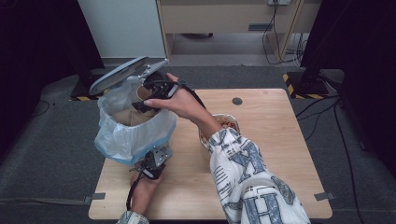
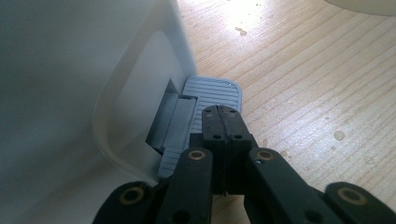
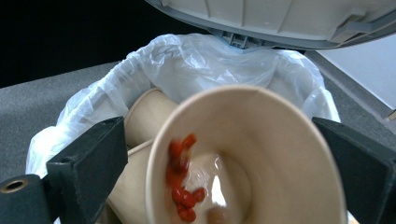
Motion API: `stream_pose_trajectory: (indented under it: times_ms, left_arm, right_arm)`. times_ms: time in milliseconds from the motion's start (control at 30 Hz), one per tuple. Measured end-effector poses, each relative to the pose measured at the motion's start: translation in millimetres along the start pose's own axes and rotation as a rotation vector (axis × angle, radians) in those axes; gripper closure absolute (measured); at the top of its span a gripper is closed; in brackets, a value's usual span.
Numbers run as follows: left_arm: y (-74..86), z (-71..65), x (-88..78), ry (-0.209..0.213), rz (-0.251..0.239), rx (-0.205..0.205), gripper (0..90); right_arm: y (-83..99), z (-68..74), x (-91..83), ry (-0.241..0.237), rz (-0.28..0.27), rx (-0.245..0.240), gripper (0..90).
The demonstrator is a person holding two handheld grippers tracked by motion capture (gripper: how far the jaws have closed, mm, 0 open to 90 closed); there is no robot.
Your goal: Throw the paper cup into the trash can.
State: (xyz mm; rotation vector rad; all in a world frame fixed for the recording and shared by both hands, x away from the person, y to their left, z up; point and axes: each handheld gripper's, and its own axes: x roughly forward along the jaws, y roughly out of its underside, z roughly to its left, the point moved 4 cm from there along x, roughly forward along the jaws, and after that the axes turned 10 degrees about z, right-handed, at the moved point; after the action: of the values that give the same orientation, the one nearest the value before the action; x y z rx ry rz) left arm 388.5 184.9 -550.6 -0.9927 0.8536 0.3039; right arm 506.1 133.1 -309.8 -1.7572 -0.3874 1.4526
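Observation:
A white pedal bin (image 1: 133, 140) lined with a clear plastic bag (image 3: 196, 60) stands at the table's left edge, with its grey lid (image 1: 119, 74) raised. My left gripper (image 2: 220, 114) is shut with nothing in it, and its tips rest on the bin's grey foot pedal (image 2: 212, 91). My right gripper (image 3: 219, 126) hangs over the bin's mouth with its jaws wide open. A brown paper cup (image 3: 261, 140) with red scraps inside sits loose between them, and its left pad stands clear of the cup. Other paper cups (image 3: 149, 116) lie in the bag below.
A foil bowl of food (image 1: 229, 122) sits mid-table behind the right forearm. The wooden table (image 1: 271, 154) stretches to the right. The raised lid (image 3: 280, 18) hangs close above my right gripper. The bin's wall (image 2: 70, 93) stands just left of my left gripper.

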Motion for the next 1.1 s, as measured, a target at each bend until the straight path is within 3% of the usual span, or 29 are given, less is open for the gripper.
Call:
stream_pose_trajectory:
  times_ms: [1100]
  left_arm:
    - [-0.2, -0.3, 0.1, -0.003, 0.000, 0.003, 89.0]
  right_arm:
    - [12.4, -11.6, -23.9, 0.022, -0.030, 0.019, 7.7]
